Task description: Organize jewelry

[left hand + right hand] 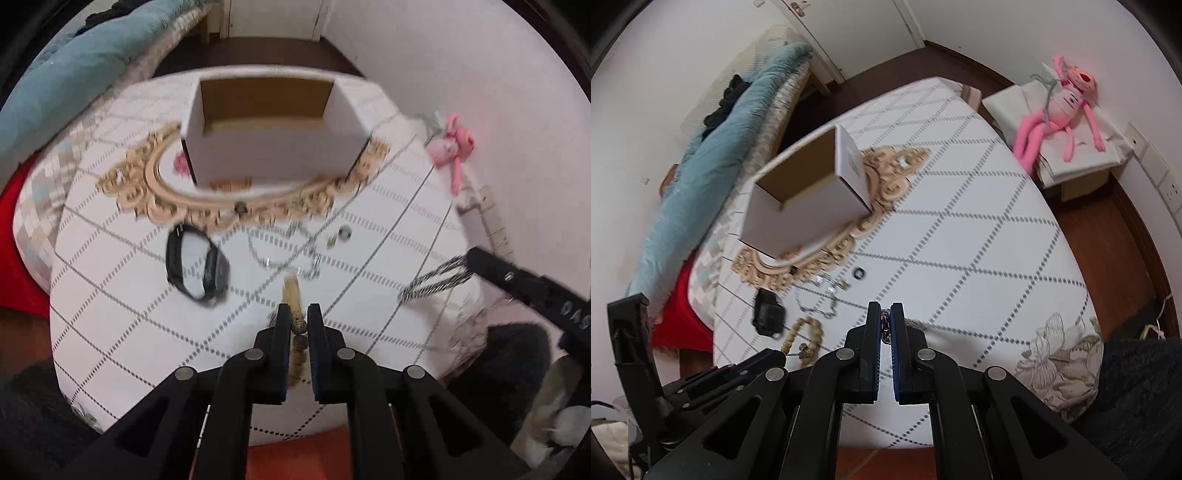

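Note:
My left gripper (299, 314) is shut on a tan beaded bracelet (291, 291), which also shows in the right wrist view (809, 332). My right gripper (885, 312) is shut on a twisted silver chain (885, 326); in the left wrist view that chain (432, 282) hangs from the right gripper's fingers (491, 267) above the table. An open white cardboard box (269, 129) stands on an ornate beige tray (166, 206). A black smartwatch (195, 262), a thin silver necklace (284, 254), a ring (345, 232) and a small clasp (331, 242) lie on the white checked cloth.
The box (809, 195) and tray (886, 184) sit at the table's far left in the right wrist view. A pink plush toy (1060, 107) sits on a side stand to the right. A bed with a teal blanket (731, 147) lies to the left.

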A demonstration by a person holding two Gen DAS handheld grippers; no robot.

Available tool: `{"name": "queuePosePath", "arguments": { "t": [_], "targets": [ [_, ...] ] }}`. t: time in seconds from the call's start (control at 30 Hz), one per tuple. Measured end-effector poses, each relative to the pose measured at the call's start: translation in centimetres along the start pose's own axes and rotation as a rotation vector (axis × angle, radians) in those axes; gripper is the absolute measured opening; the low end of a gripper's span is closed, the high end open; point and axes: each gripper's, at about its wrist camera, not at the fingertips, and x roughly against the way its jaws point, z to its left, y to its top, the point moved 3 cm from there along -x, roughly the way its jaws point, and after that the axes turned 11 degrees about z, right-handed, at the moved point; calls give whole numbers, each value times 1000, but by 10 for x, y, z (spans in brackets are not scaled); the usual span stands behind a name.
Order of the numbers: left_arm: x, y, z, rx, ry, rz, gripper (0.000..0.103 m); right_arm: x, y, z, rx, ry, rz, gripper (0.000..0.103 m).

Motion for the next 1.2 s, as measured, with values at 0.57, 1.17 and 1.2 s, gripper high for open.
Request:
{"name": "queuePosePath", "arguments": {
  "t": [0.57,1.17,1.2],
  "targets": [
    [57,168,21,16,-73,-163,6,30,135,104,253,45,-64,5],
    [-8,248,62,117,7,43,14,-91,220,125,302,-81,189,9],
    [-6,247,63,119,31,33,18,-91,219,124,307,-99,186,21]
  ]
}}
